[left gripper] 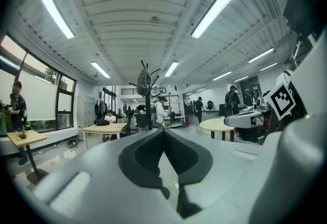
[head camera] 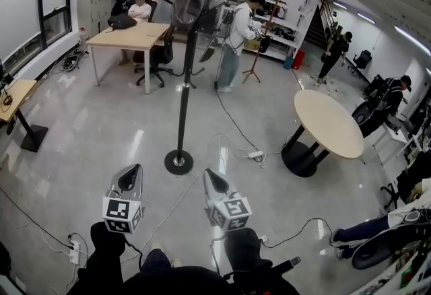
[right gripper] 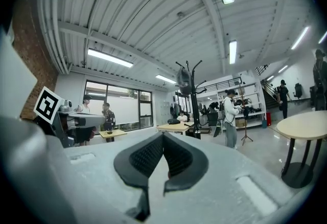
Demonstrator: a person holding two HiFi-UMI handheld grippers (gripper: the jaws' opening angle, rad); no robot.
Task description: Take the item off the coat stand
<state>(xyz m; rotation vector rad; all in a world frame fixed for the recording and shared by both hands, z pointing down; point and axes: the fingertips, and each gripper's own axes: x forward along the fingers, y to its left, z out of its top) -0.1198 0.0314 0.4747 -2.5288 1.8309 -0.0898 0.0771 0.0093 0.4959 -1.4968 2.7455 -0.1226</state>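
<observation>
Open-plan office-lab: wooden work surface [head camera: 128, 36], office chair [head camera: 160, 58], storage shelving [head camera: 279, 21], strip lights [left gripper: 214, 9], large windows [head camera: 34, 11], floor cables [head camera: 232, 122].

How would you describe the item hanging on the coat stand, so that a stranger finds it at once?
Find the black coat stand on its round base, standing left of the round table. Near its top hangs a grey, rounded item. It is the only thing seen on the hooks, and it is paler than the black pole.
</observation>
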